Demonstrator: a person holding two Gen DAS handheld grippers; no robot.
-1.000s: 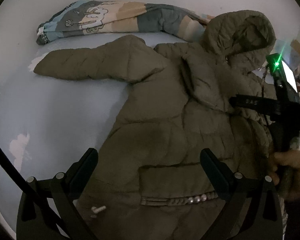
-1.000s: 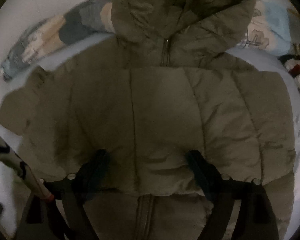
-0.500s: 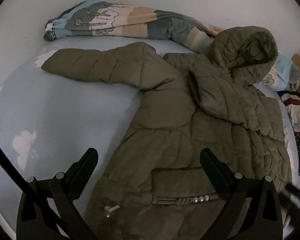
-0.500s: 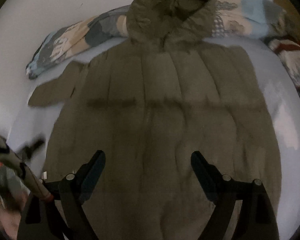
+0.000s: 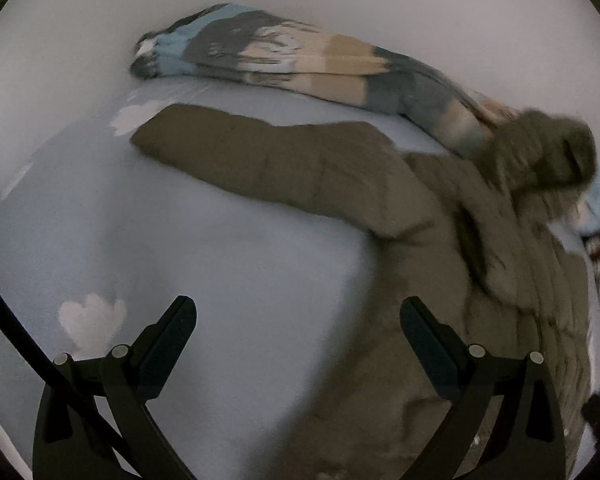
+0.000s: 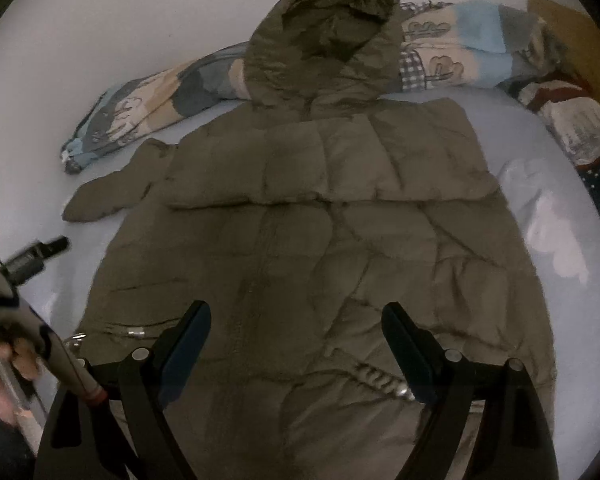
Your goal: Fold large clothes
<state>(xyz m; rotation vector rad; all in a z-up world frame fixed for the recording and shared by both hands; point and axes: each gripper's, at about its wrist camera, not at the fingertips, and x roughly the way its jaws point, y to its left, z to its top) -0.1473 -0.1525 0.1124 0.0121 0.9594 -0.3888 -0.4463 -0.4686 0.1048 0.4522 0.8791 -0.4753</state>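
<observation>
An olive hooded puffer jacket (image 6: pixel 320 248) lies front up on the pale blue bed sheet (image 5: pixel 220 264), hood (image 6: pixel 324 40) towards the wall. One sleeve (image 5: pixel 260 160) stretches out to the left; the other seems folded across the chest (image 6: pixel 340 160). My right gripper (image 6: pixel 296 320) hovers open above the jacket's lower front, near its zip pockets, holding nothing. My left gripper (image 5: pixel 298 320) is open too, over bare sheet at the jacket's left edge, its right finger (image 5: pixel 420 328) above the fabric. A hand (image 6: pixel 0 364) holds the left tool at that view's left rim.
A rolled patterned blanket (image 5: pixel 320 64) lies along the white wall behind the jacket. More clothes (image 6: pixel 572 132) are piled at the right by a wooden board (image 6: pixel 572 28). White cloud prints (image 5: pixel 92 320) dot the sheet.
The left gripper has slid left off the jacket's hem to the sheet beside it. The right gripper has drawn back and up from the chest, so the whole jacket now shows.
</observation>
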